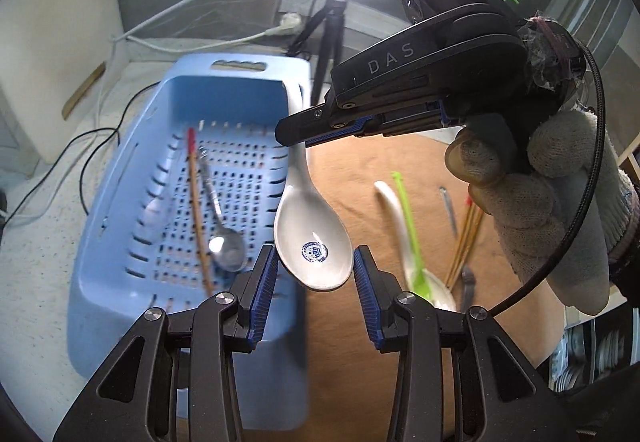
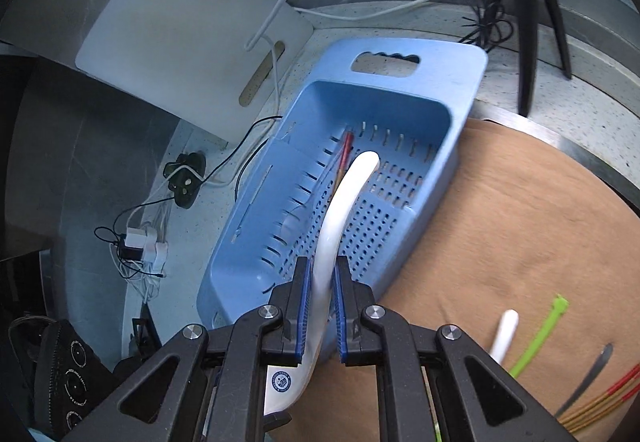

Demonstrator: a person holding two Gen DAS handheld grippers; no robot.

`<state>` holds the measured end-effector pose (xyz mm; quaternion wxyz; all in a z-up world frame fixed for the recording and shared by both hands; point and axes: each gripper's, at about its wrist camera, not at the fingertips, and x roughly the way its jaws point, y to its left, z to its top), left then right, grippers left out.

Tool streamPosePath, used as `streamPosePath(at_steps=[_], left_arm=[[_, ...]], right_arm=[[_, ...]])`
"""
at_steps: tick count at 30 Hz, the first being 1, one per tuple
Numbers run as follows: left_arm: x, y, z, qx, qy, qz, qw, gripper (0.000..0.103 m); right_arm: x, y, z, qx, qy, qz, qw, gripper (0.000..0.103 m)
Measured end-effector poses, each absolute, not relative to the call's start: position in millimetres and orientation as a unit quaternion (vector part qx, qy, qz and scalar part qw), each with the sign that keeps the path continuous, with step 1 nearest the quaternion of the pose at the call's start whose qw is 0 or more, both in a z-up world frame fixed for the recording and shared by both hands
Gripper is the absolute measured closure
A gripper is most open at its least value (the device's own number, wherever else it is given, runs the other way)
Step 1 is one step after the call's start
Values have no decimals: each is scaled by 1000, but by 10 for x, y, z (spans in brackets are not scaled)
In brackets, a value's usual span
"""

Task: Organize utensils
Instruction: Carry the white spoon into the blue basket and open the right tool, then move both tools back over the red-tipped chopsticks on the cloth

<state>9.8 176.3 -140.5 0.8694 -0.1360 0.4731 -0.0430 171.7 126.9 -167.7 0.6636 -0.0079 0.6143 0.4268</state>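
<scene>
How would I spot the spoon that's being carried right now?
Find the blue basket beside the brown cloth. At its near right edge, the right tool holds a white spoon in the air by its handle. Unlike the other white spoon, which lies on the cloth, it shows a round blue emblem in its bowl.

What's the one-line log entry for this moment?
right tool: shut on white spoon handle | left tool: open, empty | spoon: above blue basket rim | basket: metal spoon, chopsticks
</scene>
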Motion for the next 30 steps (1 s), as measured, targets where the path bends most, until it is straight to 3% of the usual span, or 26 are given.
streamPosePath(at_steps=[15,18,30], left_arm=[[55,2035,-1569,-140,490,-28,860,67],[57,2047,-1556,-139,489,-23,861,67],[29,1964,-1435,-146,474,-18,868,67]], right_arm=[[1656,1548,-1932,-42,624,401,669,89],[1654,1520,-1916,-36,624,400,671,76],[1596,1089,-1539,-28,588,414,694,71]])
